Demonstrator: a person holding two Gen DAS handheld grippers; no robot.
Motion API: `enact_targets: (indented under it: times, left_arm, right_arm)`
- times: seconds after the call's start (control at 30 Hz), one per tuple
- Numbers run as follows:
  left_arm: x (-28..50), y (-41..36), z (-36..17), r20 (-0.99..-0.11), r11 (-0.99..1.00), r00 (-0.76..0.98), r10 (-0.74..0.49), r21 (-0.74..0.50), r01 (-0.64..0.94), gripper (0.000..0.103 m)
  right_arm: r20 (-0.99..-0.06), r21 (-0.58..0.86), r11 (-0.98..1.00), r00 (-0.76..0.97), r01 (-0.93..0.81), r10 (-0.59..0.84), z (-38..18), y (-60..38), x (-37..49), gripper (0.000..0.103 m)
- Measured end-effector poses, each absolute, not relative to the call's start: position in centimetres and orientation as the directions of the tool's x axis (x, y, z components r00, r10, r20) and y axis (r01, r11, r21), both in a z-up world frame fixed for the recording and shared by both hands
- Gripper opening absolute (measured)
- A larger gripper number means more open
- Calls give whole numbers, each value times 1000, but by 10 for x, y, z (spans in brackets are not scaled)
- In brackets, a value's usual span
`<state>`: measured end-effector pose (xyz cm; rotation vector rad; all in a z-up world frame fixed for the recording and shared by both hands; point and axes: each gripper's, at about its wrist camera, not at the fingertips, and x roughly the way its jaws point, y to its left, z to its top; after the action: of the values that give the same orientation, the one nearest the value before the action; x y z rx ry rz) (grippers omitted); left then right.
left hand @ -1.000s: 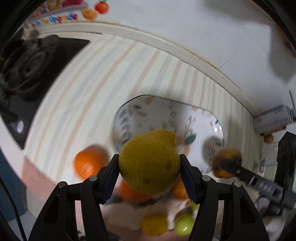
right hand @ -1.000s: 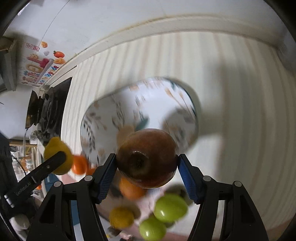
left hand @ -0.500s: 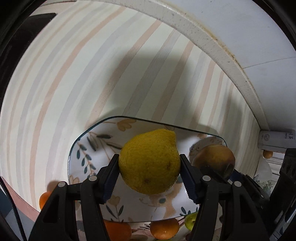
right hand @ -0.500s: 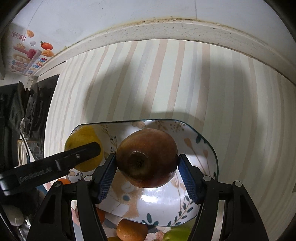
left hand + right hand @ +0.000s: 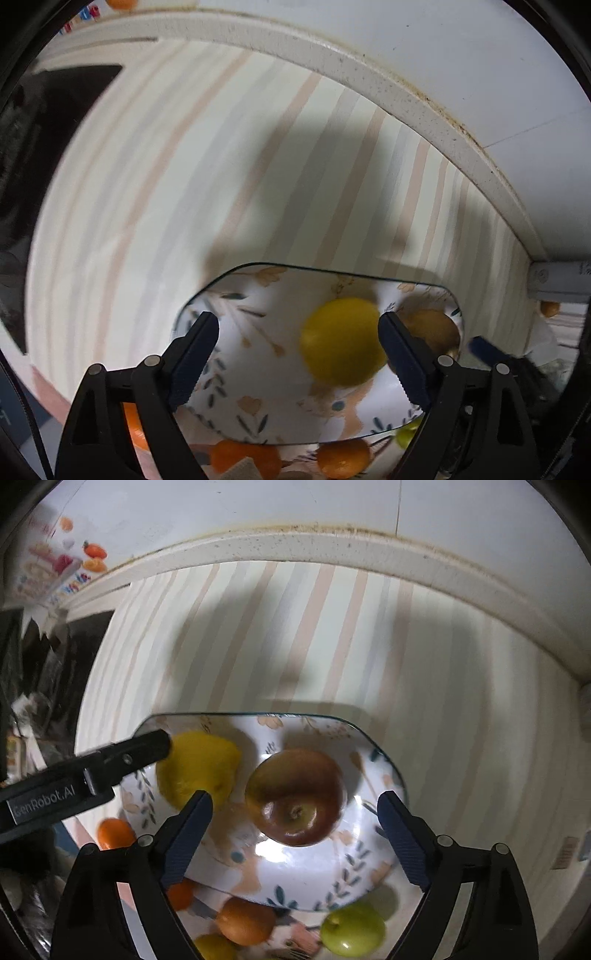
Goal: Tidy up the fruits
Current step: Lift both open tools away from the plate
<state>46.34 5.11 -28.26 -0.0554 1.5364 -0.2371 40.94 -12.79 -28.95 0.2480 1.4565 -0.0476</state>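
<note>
Striped countertop: pastel bands, bounded on the far side by a speckled white ledge; seen in both wrist views, extending ahead of both pairs of tongs.

Floral plate: white, dark-rimmed, printed with leaves and flowers; laid on the countertop directly beneath both pairs of tongs. Its near rim is cut by the black finger frames in the left wrist view.

Left tongs: jaws opening, nothing gripped. The lemon is between them, close against the right-hand pad, well clear of the other; whether that pad is touched cannot be told through blur. In the right wrist view only one black finger is shown, entering from the left and overlapping the lemon.

Right tongs: jaws opening, released; the apple is between them, clear of both pads. Only a blue pad tip is recorded in the left view.

Red-brown apple: set on the plate, stem end toward the camera; partly hidden behind a finger in the left view.

Lemon: on the plate, left of the apple.

Green apples: nearer than the plate, clear only in the right view.

Oranges: below the plate's near rim, in both views.
</note>
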Motion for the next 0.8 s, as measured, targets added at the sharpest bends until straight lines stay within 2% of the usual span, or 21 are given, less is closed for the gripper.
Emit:
enact_targets:
  times: [0.17, 0.33, 0.8]
  left_arm:
    - [439, 66, -260, -989, 983, 98, -110, -94, 155, 88]
    - [406, 81, -245, -984, 987, 164, -67, -41, 154, 88]
    - [315, 84, -191, -941, 990, 334, -54, -7, 140, 88]
  right_arm:
    - [-992, 63, 985, 121, 163, 44, -277, -125, 386, 93]
    - [-990, 51, 988, 140, 145, 30, -265, -121, 350, 93]
    - [-958, 51, 993, 285, 102, 20, -194, -107, 268, 93]
